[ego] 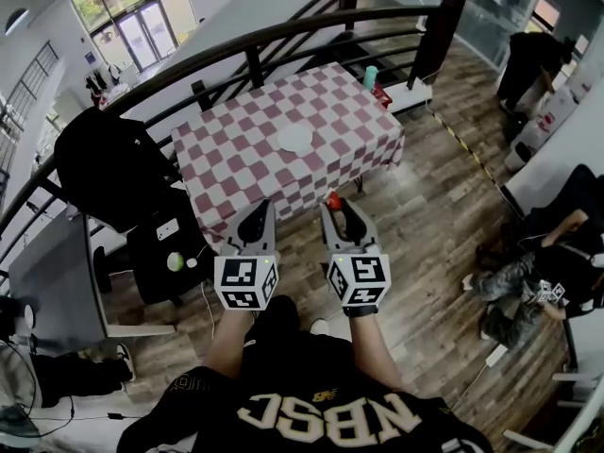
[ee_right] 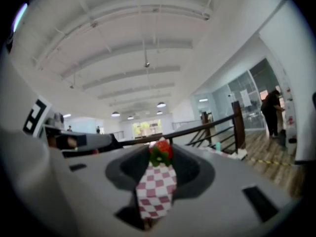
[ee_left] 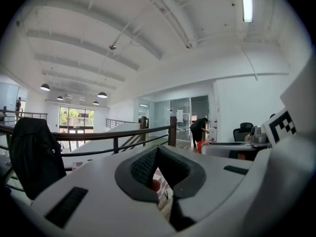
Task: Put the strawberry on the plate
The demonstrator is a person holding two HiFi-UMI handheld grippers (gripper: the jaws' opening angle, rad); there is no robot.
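A red strawberry with a green top sits pinched between the tips of my right gripper, above the near edge of the checkered table. In the right gripper view the strawberry fills the gap at the tips of that gripper, with checkered cloth showing below it. The white plate lies near the table's middle, beyond both grippers. My left gripper hangs beside the right one with its tips together and nothing in them. In its own view the left gripper leaves only a narrow slit.
A dark railing curves behind the table. A black chair with a jacket stands to the left, beside a grey desk. A teal cup stands at the table's far right corner. People sit at the right.
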